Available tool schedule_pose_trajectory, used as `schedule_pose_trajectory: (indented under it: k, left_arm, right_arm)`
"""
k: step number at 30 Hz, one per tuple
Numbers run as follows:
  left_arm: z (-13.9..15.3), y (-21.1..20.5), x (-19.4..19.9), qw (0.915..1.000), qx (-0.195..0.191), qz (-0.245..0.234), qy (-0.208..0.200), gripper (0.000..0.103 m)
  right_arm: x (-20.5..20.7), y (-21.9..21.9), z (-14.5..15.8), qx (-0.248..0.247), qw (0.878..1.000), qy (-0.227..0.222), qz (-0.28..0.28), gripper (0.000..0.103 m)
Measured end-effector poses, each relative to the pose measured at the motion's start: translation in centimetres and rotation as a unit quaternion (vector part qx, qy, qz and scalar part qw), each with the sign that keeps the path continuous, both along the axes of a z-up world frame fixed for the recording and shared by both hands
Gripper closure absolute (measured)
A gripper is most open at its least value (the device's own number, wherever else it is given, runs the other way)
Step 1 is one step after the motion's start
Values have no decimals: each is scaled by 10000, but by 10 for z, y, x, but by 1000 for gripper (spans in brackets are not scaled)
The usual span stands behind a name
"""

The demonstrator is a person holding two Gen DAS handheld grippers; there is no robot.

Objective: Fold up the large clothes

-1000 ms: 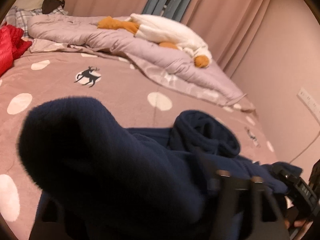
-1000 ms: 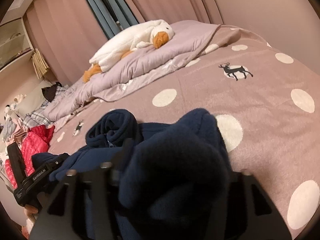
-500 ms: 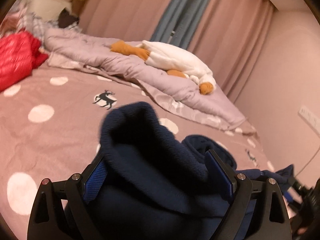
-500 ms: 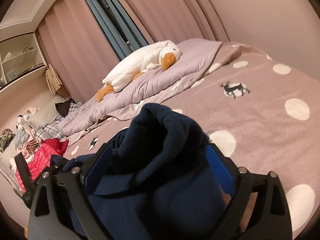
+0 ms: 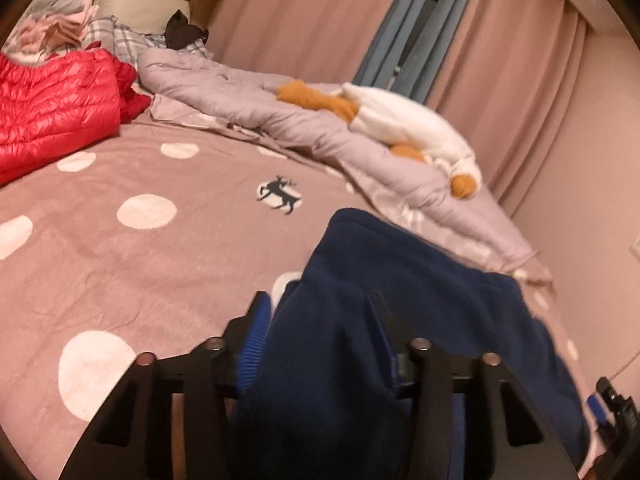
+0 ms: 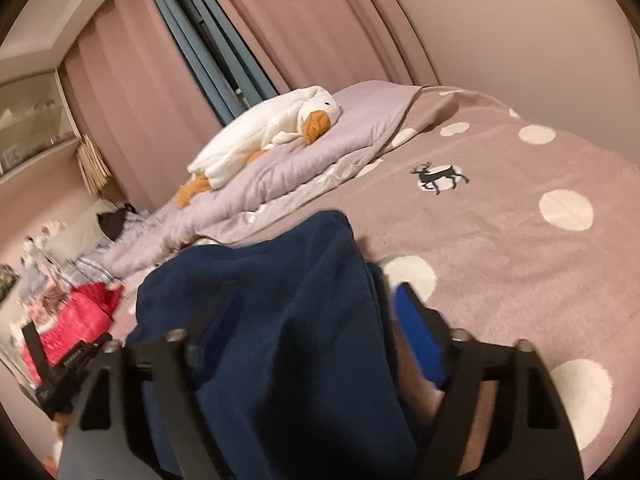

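Observation:
A navy blue fleece garment (image 5: pixel 400 300) hangs stretched between my two grippers above the pink spotted bedspread (image 5: pixel 120 248). My left gripper (image 5: pixel 320 336) is shut on one part of the fleece, which bulges up between its blue pads. My right gripper (image 6: pixel 304 320) is shut on another part of the same fleece (image 6: pixel 280 300); its right blue pad (image 6: pixel 420 332) shows beside the cloth, the left pad is hidden. The right gripper shows at the lower right edge of the left wrist view (image 5: pixel 616 412).
A lilac quilt (image 5: pixel 320 132) with a white plush goose (image 5: pixel 408 128) lies along the far side of the bed. A red puffer jacket (image 5: pixel 52 108) and piled clothes sit at the far left. Pink curtains (image 6: pixel 320 28) and walls close the far side.
Both grippers have lifted and moved apart. The fleece, bunched in a heap before, is now pulled up and stretched between them. The jaws have closed tighter on the cloth.

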State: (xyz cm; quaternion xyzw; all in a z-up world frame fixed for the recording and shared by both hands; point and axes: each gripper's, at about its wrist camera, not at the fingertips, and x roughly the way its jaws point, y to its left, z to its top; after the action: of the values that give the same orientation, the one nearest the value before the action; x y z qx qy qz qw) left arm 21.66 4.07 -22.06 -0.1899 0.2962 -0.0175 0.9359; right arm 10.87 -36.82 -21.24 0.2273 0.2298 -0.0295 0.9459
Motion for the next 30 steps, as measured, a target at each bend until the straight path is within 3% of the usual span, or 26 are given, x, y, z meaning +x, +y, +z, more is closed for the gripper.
schedule_pose_trajectory:
  k: [2,5,7,15,19,21,22,25,27,30]
  left_arm:
    - [-2,-7,-3,9997,224,-103,-20,65]
    - [0,-19,-6,9983,504,-268,-130,68]
    - [3,-28,-10,9967,691,-346,-262,68]
    - [15,-68,-3,9863,1364,-853,-370,68]
    - [-3,-77,24,9775,1968,-764,42,68]
    - [-20,-68,38,9801,1794,-662,534,68]
    - [-25,-60,43,9834,1534,-705,663,68]
    - [-29,-48,41,9883,1250,-670,561,68]
    - [-32,-51,34,9871,1412,-625,423,68]
    - [-32,-63,31,9814,1800,-576,345,67]
  right_arm:
    - [1,3,-1,-252,9996,118,-66,60]
    - [2,8,-2,-380,9991,160,29,75]
    - [4,12,0,-479,9987,149,64,80]
    - [19,40,15,-734,9966,27,378,82]
    - [42,52,15,-880,9951,159,424,80]
    - [53,50,6,-920,9945,359,353,80]
    - [59,47,-1,-955,9937,509,273,81]
    - [84,27,-37,-1050,9860,1290,-111,85]
    - [85,12,-50,-567,9901,1280,-84,86]
    - [78,16,-47,-805,9902,1135,-83,86]
